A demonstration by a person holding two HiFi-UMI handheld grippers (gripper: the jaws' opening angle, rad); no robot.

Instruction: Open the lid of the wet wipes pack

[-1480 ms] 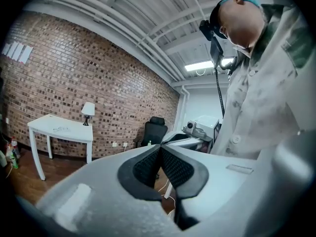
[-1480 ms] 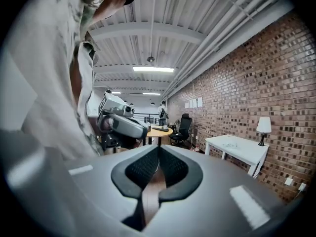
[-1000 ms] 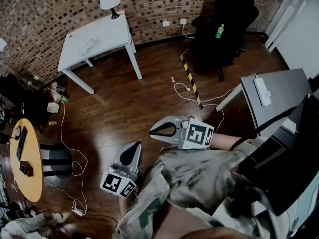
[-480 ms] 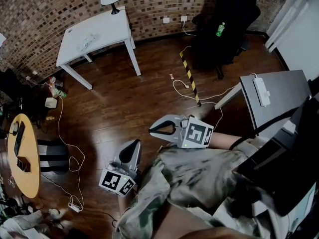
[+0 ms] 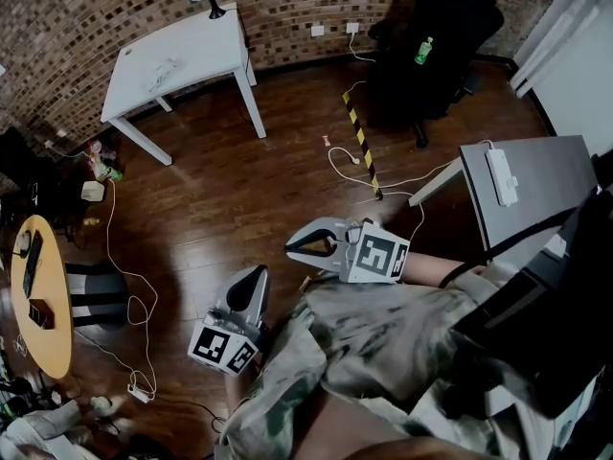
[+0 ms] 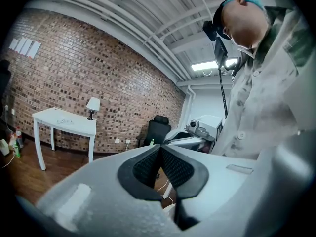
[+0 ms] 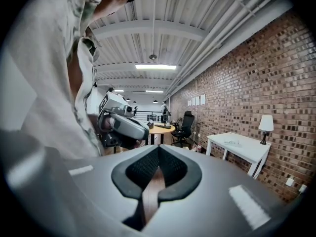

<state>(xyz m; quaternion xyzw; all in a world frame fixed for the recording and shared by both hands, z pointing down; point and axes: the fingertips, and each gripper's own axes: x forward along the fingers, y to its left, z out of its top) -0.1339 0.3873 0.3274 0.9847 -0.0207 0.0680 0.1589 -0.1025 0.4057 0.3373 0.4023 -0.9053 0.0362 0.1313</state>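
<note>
Below, a dark wooden floor (image 5: 230,199) runs to a brick wall (image 5: 86,8), with a white table (image 5: 192,51) beside it. The left gripper (image 5: 257,278) and right gripper (image 5: 290,248) both hang over the floor, jaws pressed together on nothing.

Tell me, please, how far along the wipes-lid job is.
Done: nothing; I can make out no wipes pack. In hand: nothing; left gripper and right gripper are shut and empty, held over the floor. Left: everything, probably starting at the white table.

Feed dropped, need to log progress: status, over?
Left gripper shut, empty. Right gripper shut, empty. Both held near the body, above the floor. Wipes pack not made out; small item on white table, too far to identify.
</note>
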